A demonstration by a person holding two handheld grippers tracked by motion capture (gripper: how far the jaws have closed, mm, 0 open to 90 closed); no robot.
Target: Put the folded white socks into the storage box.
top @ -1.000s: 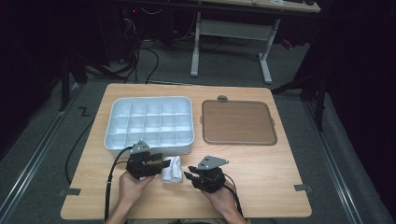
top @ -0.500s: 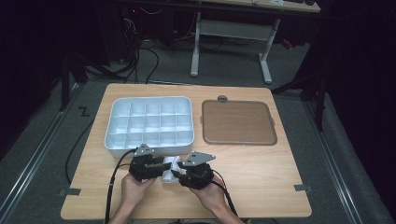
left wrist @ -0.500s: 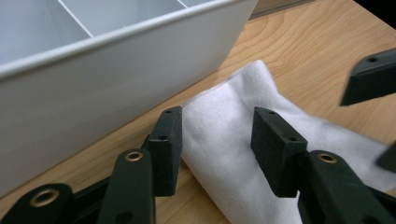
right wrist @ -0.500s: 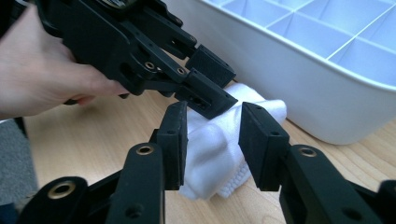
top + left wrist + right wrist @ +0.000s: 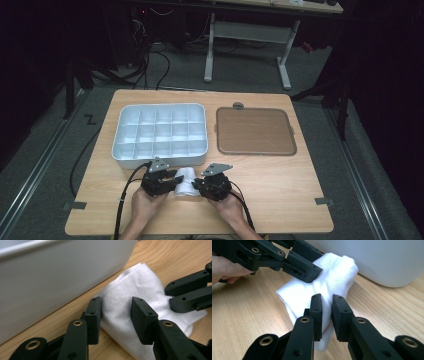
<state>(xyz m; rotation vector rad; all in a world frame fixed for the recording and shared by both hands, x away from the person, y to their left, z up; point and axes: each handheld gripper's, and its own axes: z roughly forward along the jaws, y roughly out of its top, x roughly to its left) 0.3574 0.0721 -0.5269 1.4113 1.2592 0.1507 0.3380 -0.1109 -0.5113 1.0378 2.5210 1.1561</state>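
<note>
A small folded white cloth (image 5: 184, 181) is seen lying on the light wooden table (image 5: 280, 195), near its near edge and just in front of the white plastic compartment tray (image 5: 160, 134). The cloth is flanked by both grippers. At its left end the left gripper (image 5: 116, 315) is set with jaws spread either side of the fabric; they have just been closing, and no firm pinch is visible. At its right end the right gripper (image 5: 327, 315) is nearly pressed together, a fold of cloth being pinched between jaws that have just been closing. Farther right, a flat brown rectangular tray (image 5: 255, 131) is placed beside the white one.
</note>
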